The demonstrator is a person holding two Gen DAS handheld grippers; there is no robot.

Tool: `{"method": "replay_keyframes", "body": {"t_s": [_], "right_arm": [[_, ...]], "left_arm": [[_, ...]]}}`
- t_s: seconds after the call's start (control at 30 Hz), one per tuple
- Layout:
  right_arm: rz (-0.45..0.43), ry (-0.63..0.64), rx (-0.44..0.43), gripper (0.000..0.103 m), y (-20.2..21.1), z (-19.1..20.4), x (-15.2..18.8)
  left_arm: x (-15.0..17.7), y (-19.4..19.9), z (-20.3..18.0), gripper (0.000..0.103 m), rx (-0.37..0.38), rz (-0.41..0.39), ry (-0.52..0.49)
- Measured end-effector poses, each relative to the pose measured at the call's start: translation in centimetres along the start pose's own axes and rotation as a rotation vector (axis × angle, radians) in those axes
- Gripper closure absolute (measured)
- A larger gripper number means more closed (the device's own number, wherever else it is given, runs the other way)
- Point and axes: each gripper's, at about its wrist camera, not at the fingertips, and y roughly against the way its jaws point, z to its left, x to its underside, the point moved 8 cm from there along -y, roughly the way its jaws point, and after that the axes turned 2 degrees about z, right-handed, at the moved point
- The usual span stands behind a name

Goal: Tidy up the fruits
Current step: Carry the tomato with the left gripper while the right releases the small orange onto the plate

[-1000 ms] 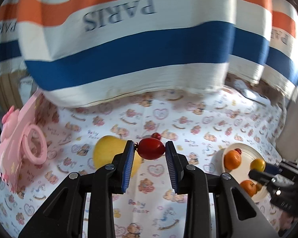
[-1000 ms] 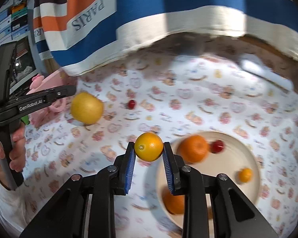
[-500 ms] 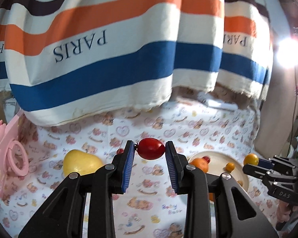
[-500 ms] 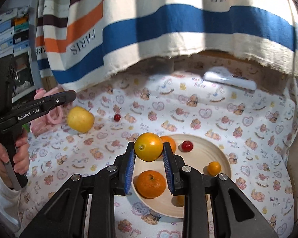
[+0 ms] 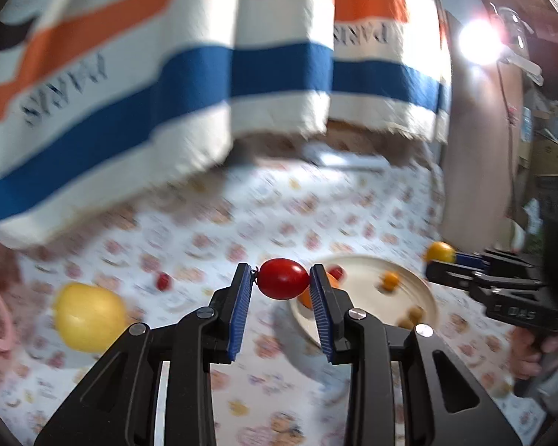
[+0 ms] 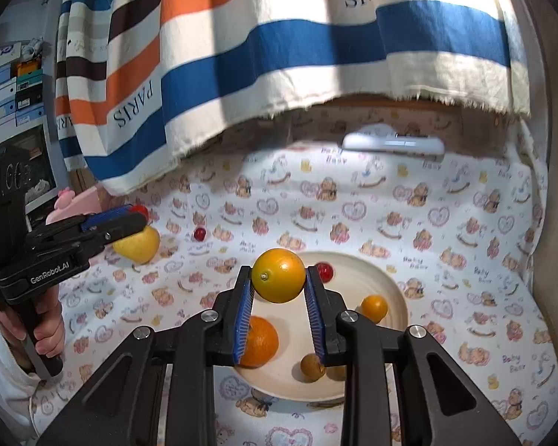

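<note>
The counter [image 6: 390,200] is covered by a white cloth printed with bears, hearts and the words "Baby Bear"; a round cream plate [image 6: 392,290] sits on it toward the near side; to the plate's left, well apart, a large yellow fruit [image 6: 141,247] rests on the cloth, with 1 small red cherry tomato [image 6: 199,233] just to its right; at the far edge a flat white oblong object [image 6: 392,145] lies beneath the hem of a striped hanging fabric [image 6: 279,48]; a pink toy [image 6: 80,200] shows at the left edge, partly hidden, so whether it rests on the cloth cannot be told.
</note>
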Motion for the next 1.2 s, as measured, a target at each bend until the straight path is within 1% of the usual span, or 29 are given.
{"method": "replay_keyframes", "body": {"t_s": [0.13,0.27,0.33,0.43,0.57,0.63,0.7,0.77,0.87,0.97,1.0,1.1,1.2], "right_arm": [[0.037,-0.018,-0.001,0.074,-0.7,-0.4,0.8],[0.072,-0.055,-0.031,0.075,-1.1,-0.8,1.5],[0.077,-0.075,-0.04,0.074,-1.2,-0.9,1.9],[0.122,-0.09,-0.036,0.074,-2.0,-1.0,2.7],[0.157,-0.138,0.007,0.074,-2.3,-2.5,3.2],[0.165,-0.143,0.04,0.074,-2.3,-3.4,3.3],[0.173,-0.146,0.091,0.074,-2.3,-4.4,3.4],[0.183,-0.157,0.102,0.074,-2.3,-5.1,3.5],[0.2,-0.174,0.127,0.074,-2.4,-5.9,3.6],[0.233,-0.155,0.206,0.074,-2.7,-6.9,4.0],[0.239,-0.153,0.22,0.074,-2.7,-7.1,4.1],[0.26,-0.184,0.208,0.074,-2.8,-7.6,4.4],[0.275,-0.19,0.225,0.075,-3.0,-8.1,4.6]], "left_arm": [[1.3,-1.5,-2.0,0.072,0.084,0.065,-0.045],[2.7,-3.2,-3.5,0.072,0.171,0.144,-0.043],[3.3,-4.1,-3.9,0.072,0.197,0.185,-0.049],[4.1,-4.8,-4.0,0.072,0.215,0.242,-0.036],[4.5,-6.0,-3.4,0.072,0.237,0.322,0.043],[4.9,-6.8,-3.3,0.072,0.236,0.37,0.069],[5.2,-7.4,-3.4,0.072,0.21,0.405,0.046],[5.1,-7.8,-3.6,0.072,0.175,0.419,0.012],[4.8,-8.1,-3.6,0.072,0.136,0.427,-0.004],[4.9,-8.7,-3.6,0.072,0.106,0.443,-0.015],[5.2,-8.9,-3.7,0.072,0.098,0.456,-0.023],[5.5,-9.0,-3.8,0.072,0.064,0.468,-0.057],[5.3,-9.0,-3.7,0.072,0.06,0.469,-0.051]]}}
